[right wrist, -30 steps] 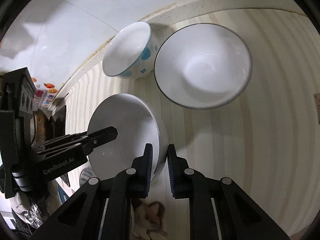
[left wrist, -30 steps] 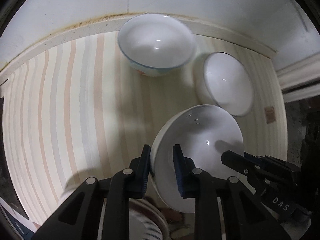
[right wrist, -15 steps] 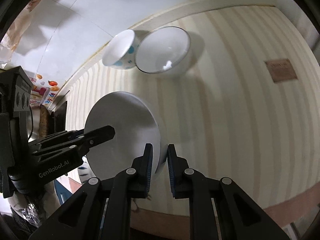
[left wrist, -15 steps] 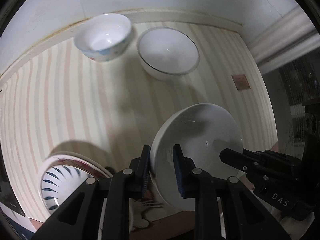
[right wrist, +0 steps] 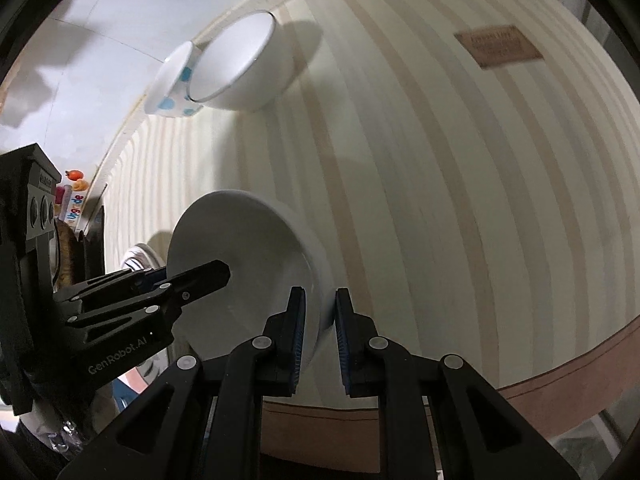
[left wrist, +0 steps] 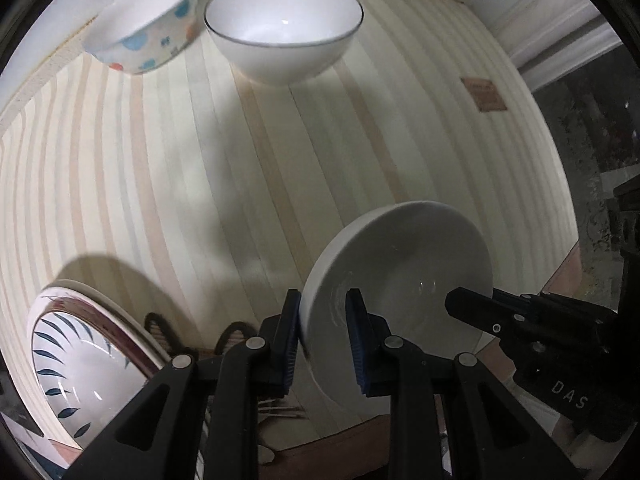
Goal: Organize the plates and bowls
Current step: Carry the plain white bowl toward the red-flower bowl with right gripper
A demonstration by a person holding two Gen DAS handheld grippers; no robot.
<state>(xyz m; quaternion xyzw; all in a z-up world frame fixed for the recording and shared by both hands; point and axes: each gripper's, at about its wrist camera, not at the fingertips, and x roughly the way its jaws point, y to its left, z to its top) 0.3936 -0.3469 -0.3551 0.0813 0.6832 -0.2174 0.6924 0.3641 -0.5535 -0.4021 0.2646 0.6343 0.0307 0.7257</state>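
Both grippers clenched one white bowl [left wrist: 400,276] by opposite rims: left gripper [left wrist: 323,340] at its nine o'clock, right gripper [right wrist: 320,336] at three; it hung above the striped table [left wrist: 200,184]; best kept level, both moving together.

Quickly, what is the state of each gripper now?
Left gripper: closed on the rim of the white dish.
Right gripper: closed on the same dish's opposite rim.

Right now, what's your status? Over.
Left gripper and right gripper both clamped on white bowl rim. Bowl above striped table. Nothing blocking.
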